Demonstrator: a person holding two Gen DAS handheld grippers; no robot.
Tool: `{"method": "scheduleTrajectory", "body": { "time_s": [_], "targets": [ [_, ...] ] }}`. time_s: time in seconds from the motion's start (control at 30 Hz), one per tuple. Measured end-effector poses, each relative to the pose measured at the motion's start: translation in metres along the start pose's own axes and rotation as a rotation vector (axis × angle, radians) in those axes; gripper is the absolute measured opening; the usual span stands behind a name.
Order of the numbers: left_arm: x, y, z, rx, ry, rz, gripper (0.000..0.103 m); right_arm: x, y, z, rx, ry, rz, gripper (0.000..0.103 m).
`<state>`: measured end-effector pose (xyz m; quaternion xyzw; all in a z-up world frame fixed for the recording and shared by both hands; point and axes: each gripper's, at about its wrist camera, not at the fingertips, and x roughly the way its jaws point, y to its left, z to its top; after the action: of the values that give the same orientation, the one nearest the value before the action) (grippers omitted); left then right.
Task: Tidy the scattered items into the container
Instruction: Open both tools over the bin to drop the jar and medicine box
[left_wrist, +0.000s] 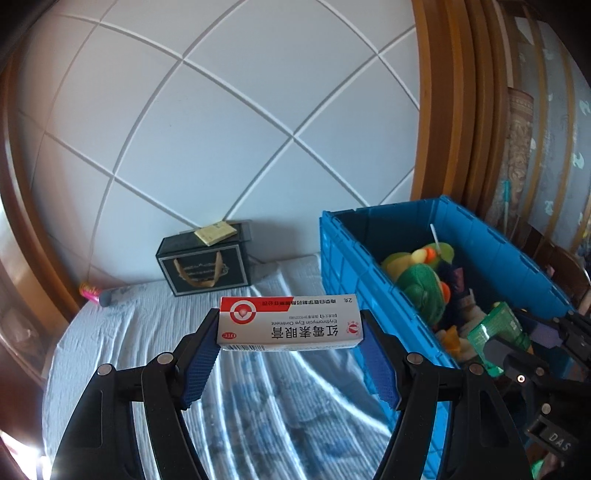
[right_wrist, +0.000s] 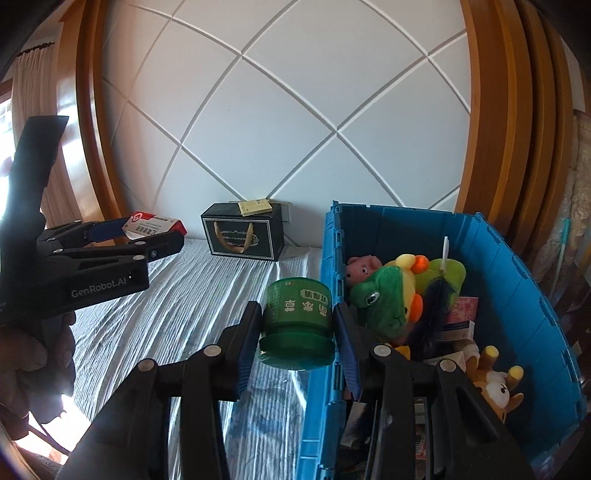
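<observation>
My left gripper (left_wrist: 290, 328) is shut on a white and red ointment box (left_wrist: 290, 321), held above the bed to the left of the blue crate (left_wrist: 340, 251). The right wrist view shows it too (right_wrist: 155, 225). My right gripper (right_wrist: 297, 332) is shut on a green jar (right_wrist: 297, 325), held upside down just left of the blue crate's rim (right_wrist: 332, 258). The jar also shows in the left wrist view (left_wrist: 498, 332). The crate holds plush toys, among them a green frog (right_wrist: 384, 299), and small boxes.
A black gift box (right_wrist: 243, 232) with a yellow notepad (right_wrist: 255, 206) on top stands at the headboard. A pink item (left_wrist: 90, 291) lies at the bed's far left corner. The bed has a blue-white striped sheet (left_wrist: 166, 332). Wooden framing rises behind the crate.
</observation>
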<state>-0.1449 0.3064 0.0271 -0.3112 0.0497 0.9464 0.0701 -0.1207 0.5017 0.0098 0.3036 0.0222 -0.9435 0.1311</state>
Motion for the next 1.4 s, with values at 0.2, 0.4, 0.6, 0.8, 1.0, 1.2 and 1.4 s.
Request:
{"method": "scheduleTrajectory", "body": {
  "time_s": [0.2, 0.4, 0.6, 0.8, 1.0, 1.2, 1.4],
  "targets": [
    [0.006, -0.053, 0.013, 0.062, -0.012, -0.074, 0.072, -0.021, -0.047, -0.011, 0.069, -0.007, -0.088, 0.039],
    [0.014, -0.107, 0.022, 0.136, -0.006, -0.136, 0.072, -0.040, -0.089, -0.019, 0.132, -0.017, -0.165, 0.039],
    [0.019, -0.152, 0.033, 0.194, -0.008, -0.182, 0.072, -0.058, -0.128, -0.026, 0.177, -0.022, -0.232, 0.039],
    [0.029, -0.191, 0.044, 0.226, -0.014, -0.232, 0.072, -0.061, -0.152, -0.028, 0.201, -0.020, -0.263, 0.039],
    [0.037, -0.211, 0.055, 0.239, -0.022, -0.258, 0.072, -0.058, -0.162, -0.023, 0.200, -0.027, -0.275, 0.039],
    [0.039, -0.214, 0.066, 0.246, -0.031, -0.257, 0.072, -0.053, -0.161, -0.014, 0.184, -0.032, -0.278, 0.039],
    [0.047, -0.215, 0.077, 0.240, -0.015, -0.253, 0.072, -0.051, -0.169, -0.006, 0.182, -0.033, -0.292, 0.039]
  ]
}}
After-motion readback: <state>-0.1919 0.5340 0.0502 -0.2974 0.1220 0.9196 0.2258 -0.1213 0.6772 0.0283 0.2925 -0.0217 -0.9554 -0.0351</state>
